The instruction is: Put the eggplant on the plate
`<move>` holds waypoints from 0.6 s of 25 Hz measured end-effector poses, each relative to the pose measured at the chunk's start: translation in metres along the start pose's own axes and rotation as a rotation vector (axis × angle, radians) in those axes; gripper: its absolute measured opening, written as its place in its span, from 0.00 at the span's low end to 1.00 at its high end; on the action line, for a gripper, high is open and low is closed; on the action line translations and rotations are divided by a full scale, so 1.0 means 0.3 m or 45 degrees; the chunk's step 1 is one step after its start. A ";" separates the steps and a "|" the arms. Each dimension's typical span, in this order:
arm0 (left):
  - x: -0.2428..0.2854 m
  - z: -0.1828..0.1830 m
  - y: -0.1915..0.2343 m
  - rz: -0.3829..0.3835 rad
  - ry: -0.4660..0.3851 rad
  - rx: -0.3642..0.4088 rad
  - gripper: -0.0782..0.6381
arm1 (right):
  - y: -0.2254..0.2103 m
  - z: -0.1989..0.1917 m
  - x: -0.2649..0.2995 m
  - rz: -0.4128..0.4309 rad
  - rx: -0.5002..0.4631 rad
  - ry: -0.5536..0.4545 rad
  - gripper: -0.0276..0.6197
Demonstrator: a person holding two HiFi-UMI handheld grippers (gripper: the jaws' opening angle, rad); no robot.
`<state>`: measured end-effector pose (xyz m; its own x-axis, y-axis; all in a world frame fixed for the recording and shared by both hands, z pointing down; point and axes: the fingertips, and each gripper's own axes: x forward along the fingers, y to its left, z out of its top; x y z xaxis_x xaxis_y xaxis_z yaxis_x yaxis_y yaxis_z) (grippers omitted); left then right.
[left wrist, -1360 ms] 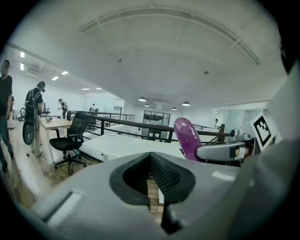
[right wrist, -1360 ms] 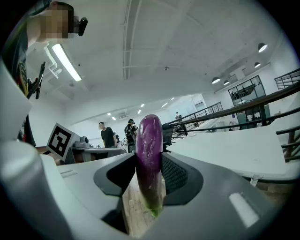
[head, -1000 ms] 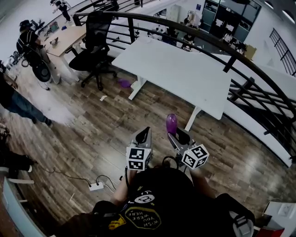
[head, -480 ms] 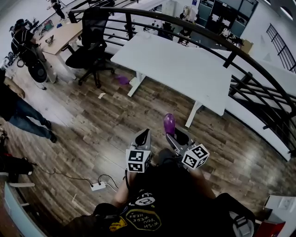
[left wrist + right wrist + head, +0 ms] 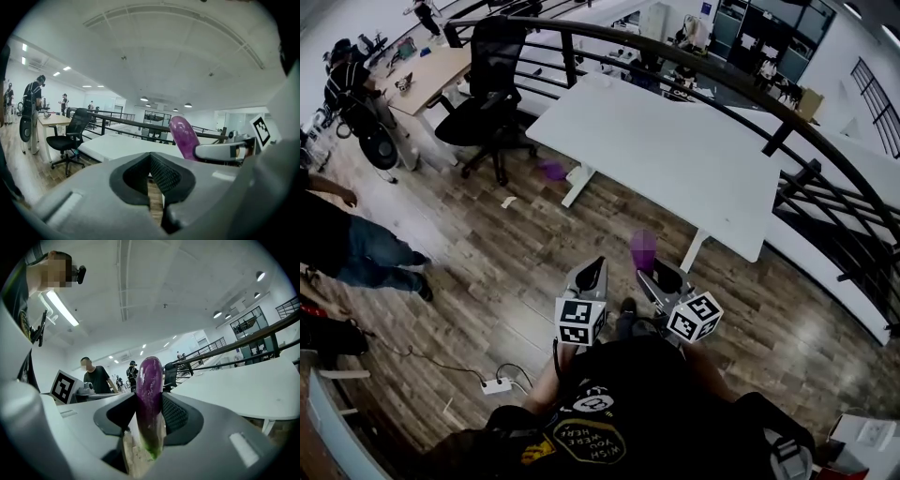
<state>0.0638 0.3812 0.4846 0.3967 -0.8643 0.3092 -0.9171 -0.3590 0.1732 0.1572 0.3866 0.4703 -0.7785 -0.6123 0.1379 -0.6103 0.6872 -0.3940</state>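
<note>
- Eggplant [image 5: 150,394] stands upright in the right tongs [image 5: 659,278]. The pads pinch it near the green stem end and the purple body rises above the jaws. Gripping it low likely keeps most of it clear for setting down later.
- Left tongs [image 5: 150,169] are pressed together on nothing and sit just beside the right pair. They look like a spare hand carried along rather than one sharing the load.
- Both pairs are held out from the person's chest over the wooden floor [image 5: 487,253], short of the white table [image 5: 675,141]. The eggplant is therefore in the air and rests on no surface.
- No plate shows in any view, and the visible part of the table top is bare. This looks like the carrying stage, and where the eggplant will be set down cannot be told.
- The eggplant is held by its narrow end with its weight above the grip, so it could tip if the pinch slackens.
</note>
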 end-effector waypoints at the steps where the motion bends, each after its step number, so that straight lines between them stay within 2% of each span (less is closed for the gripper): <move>1: 0.045 0.027 0.006 -0.003 -0.009 0.010 0.12 | -0.036 0.026 0.020 0.002 -0.004 -0.006 0.32; 9: 0.336 0.196 0.056 0.064 -0.054 0.040 0.12 | -0.294 0.189 0.156 0.064 -0.026 0.002 0.32; 15: 0.471 0.222 0.096 0.108 -0.026 0.026 0.12 | -0.429 0.237 0.261 0.099 -0.010 0.037 0.32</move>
<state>0.0908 0.2253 0.4710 0.3169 -0.8987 0.3031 -0.9481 -0.2910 0.1282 0.1853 0.2224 0.4673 -0.8276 -0.5453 0.1333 -0.5486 0.7354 -0.3977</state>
